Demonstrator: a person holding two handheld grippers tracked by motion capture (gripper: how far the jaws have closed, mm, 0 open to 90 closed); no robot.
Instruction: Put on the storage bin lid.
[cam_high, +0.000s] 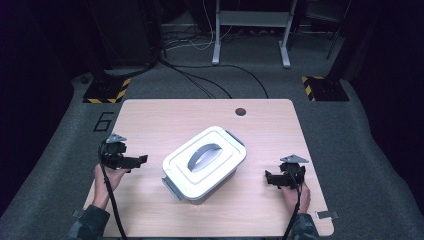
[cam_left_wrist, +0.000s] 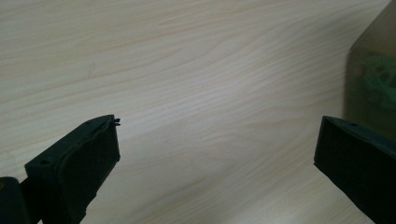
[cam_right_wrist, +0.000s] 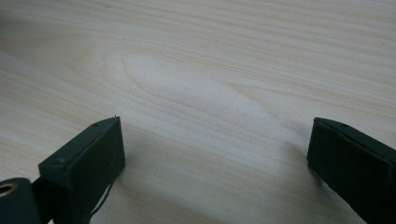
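A white lidded box (cam_high: 204, 161) with a grey handle and grey side clasps sits turned at an angle in the middle of the wooden table (cam_high: 150, 117). My left gripper (cam_high: 140, 160) is held to the left of the box, jaws wide apart over bare wood. In the left gripper view, the left gripper (cam_left_wrist: 217, 140) is open and a translucent corner of the box (cam_left_wrist: 373, 79) shows at the right edge. My right gripper (cam_high: 269, 177) is held to the right of the box. In the right gripper view the right gripper (cam_right_wrist: 215, 144) is open over bare wood.
A dark round hole (cam_high: 240, 111) lies near the table's far edge. Beyond the table are grey floor, cables (cam_high: 210, 82), white desk legs (cam_high: 250, 30) and yellow-black striped stand bases (cam_high: 106, 91). A small metal clip (cam_high: 327, 215) sits at the table's near right corner.
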